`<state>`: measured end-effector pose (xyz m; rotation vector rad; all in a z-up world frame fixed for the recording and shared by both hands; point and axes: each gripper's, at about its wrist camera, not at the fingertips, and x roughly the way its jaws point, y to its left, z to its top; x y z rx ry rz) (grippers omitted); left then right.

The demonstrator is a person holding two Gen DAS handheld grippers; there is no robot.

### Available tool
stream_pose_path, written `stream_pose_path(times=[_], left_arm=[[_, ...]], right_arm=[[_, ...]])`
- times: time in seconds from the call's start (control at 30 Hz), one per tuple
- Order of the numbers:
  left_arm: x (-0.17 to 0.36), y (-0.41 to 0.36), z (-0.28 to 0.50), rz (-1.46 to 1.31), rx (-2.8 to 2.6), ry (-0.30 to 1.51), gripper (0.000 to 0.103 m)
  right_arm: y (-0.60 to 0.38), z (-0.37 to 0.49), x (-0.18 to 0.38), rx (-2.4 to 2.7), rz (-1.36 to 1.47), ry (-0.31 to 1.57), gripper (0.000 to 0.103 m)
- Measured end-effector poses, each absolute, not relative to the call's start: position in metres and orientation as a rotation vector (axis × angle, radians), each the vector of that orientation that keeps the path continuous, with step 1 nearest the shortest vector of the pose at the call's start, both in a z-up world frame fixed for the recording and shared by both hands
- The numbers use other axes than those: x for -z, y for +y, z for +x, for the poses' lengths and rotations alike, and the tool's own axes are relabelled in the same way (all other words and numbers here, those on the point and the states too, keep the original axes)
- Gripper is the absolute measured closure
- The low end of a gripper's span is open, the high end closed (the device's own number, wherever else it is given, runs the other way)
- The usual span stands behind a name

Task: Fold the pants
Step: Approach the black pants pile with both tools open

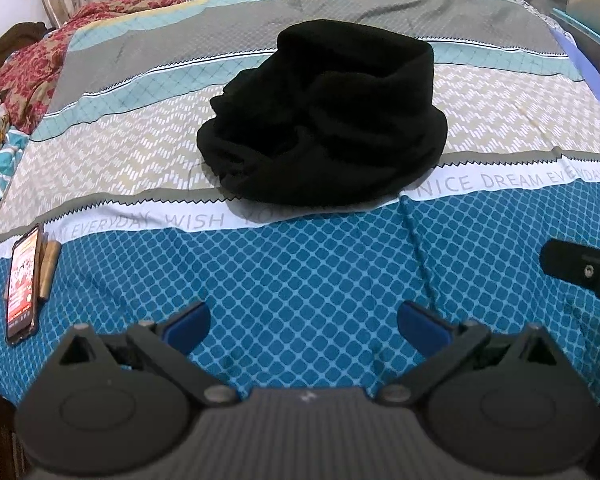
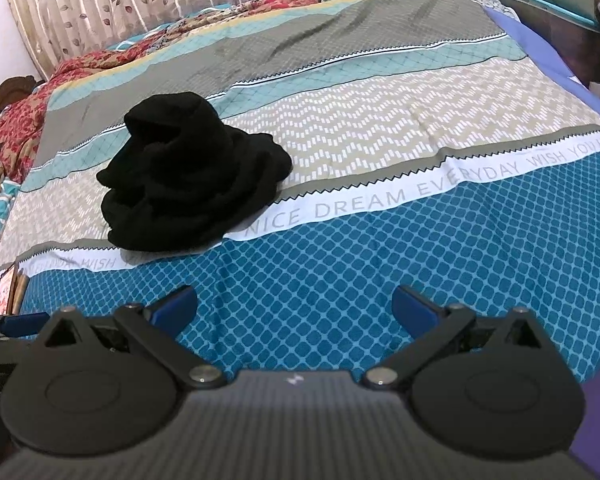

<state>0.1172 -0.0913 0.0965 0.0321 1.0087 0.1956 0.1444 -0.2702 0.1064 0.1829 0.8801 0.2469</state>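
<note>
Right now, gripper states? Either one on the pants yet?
Left gripper: open, holding nothing, short of the black pants.
Right gripper: open, holding nothing, also clear of the pants.

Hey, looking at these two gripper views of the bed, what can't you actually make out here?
- Black pants: both views show a crumpled heap; waistband, legs and any seams vanish in the dark folds.
- Phone: screen content is too small in the left wrist view; in the right wrist view the edge cuts it off.
- Sheet lettering: the heap covers the middle words.
- Left gripper and right gripper: jaws spread, holding nothing; the hands holding them are out of frame.
</note>
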Motion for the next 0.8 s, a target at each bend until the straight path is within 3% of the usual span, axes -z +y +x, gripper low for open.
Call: stream_pose_path(times=[0.8], left_arm=[[-0.090, -0.077, 0.114, -0.046, -0.196, 1.040, 0.000]], right_arm=[[-0.252, 0.140, -0.107, -0.265, 0.136, 0.886, 0.000]])
